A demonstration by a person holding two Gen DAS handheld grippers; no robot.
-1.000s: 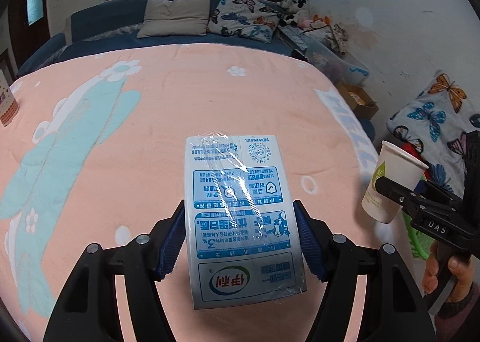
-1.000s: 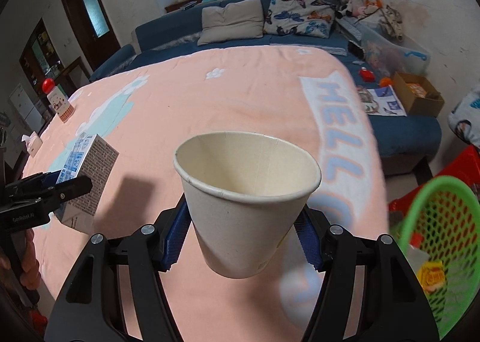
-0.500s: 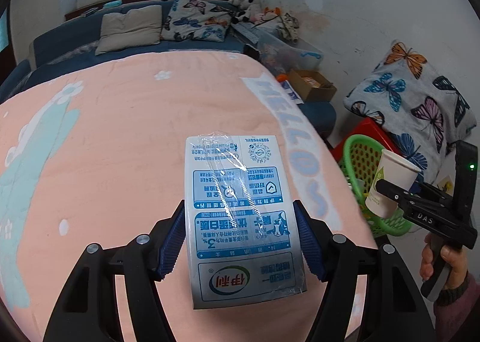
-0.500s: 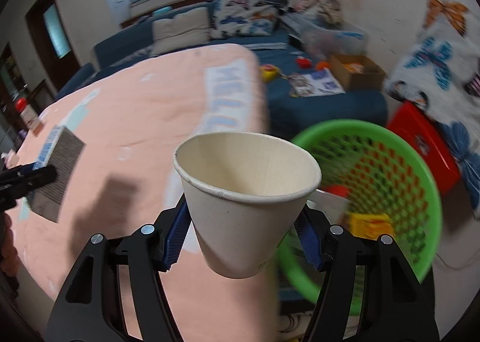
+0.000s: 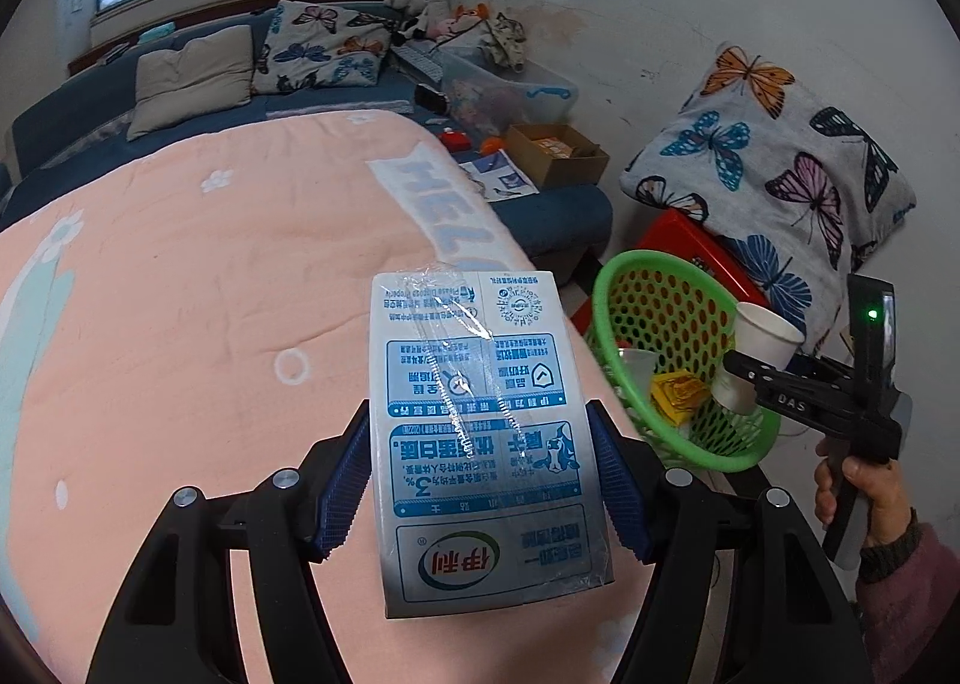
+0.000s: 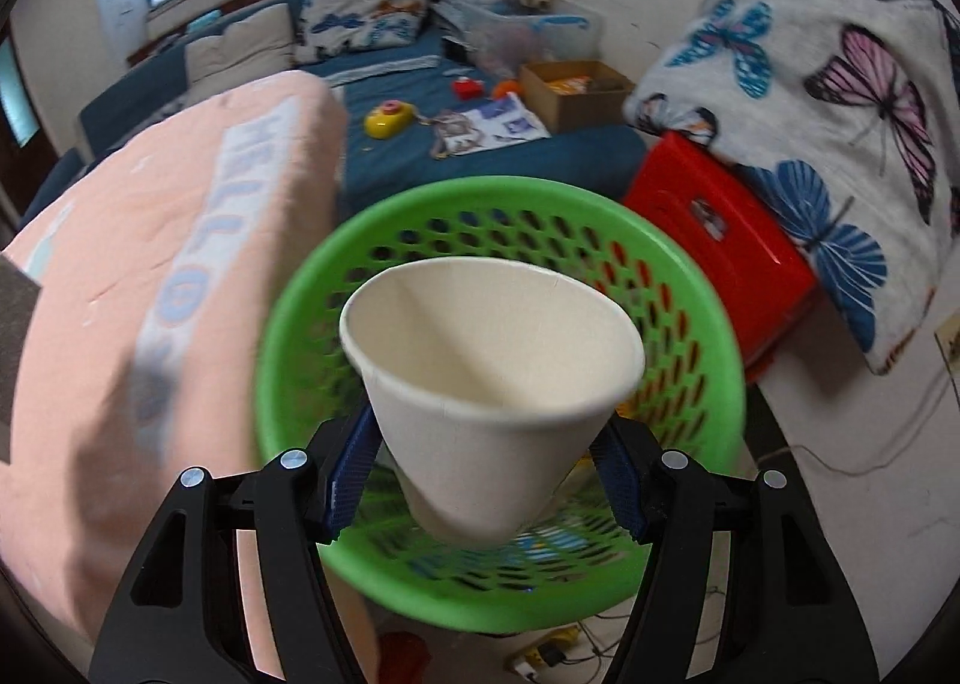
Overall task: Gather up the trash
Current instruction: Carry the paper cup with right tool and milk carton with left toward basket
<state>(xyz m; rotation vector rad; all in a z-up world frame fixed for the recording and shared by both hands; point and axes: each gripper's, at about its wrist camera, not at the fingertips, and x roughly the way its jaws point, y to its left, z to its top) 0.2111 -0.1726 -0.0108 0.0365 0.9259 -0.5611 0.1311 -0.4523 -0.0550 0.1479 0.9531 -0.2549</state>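
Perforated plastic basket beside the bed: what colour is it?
Bright green basket, clearest in the right wrist view.

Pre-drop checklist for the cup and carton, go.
1. Paper cup over the green basket: ok, the rim rings it in the right wrist view.
2. Right tongs releasing: ok, jaws are opening, cup between the pads.
3. Room in basket: ok, a yellow packet and a clear cup lie inside, space left.
4. Milk carton secure in left tongs: ok, pads press both sides.
5. Carton over basket: not ok, it hangs above the pink blanket.
6. Cup lands inside: cannot tell.
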